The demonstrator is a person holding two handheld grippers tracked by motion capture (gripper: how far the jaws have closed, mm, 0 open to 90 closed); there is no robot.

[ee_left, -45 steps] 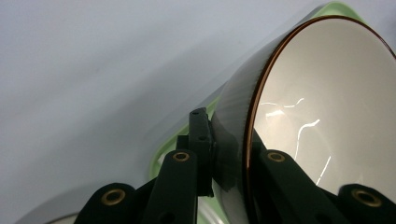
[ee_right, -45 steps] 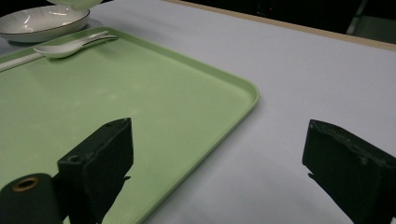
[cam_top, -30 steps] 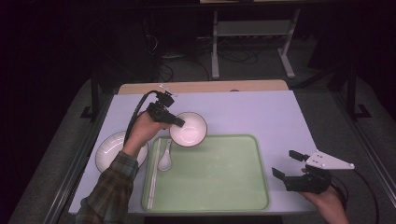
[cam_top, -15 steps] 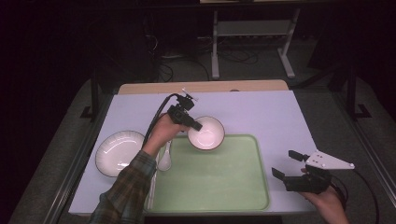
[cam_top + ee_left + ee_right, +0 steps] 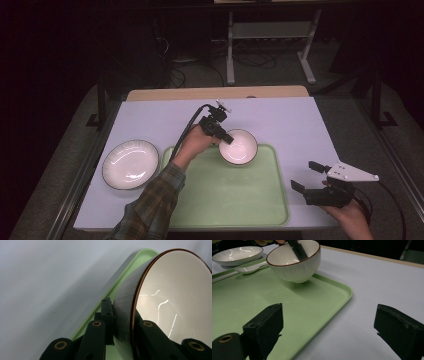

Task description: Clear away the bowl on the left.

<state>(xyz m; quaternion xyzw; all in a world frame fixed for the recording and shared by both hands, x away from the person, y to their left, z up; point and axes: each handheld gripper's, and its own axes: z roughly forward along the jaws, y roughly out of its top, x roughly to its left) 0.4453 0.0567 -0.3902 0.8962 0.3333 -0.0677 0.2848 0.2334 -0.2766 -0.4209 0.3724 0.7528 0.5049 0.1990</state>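
Left gripper (image 5: 226, 138) first: jaws pinched on the near-left rim of the white ribbed ceramic bowl with the brown edge (image 5: 239, 147), one jaw inside, one outside against the wall. The left gripper view confirms it: rim (image 5: 136, 315) clamped between the two black jaws, narrow gap, full contact.

Left to right across the table:
- White shallow ceramic plate with a dark rim (image 5: 130, 163), on the pale lavender tabletop (image 5: 290, 120), just left of the tray, untouched.
- White ceramic spoon (image 5: 249, 268), seen from the right gripper view along the tray's left edge, next to the plate.
- Light green rectangular plastic tray (image 5: 230, 200). Bowl hangs over its far edge, near the middle; the right gripper view shows it tilted, base just off the tray floor with a shadow below. Not set down yet, by my read.
- Right gripper (image 5: 306, 176), off the tray's right edge, jaws spread wide, nothing between them, idle.

Key relation: the bowl sits directly below and ahead of the left jaws, the tray floor right under it. Left hand is on it; right hand is well apart. Likely next step is straight down, level the bowl, then release. Risk: tilt makes it rock on landing.
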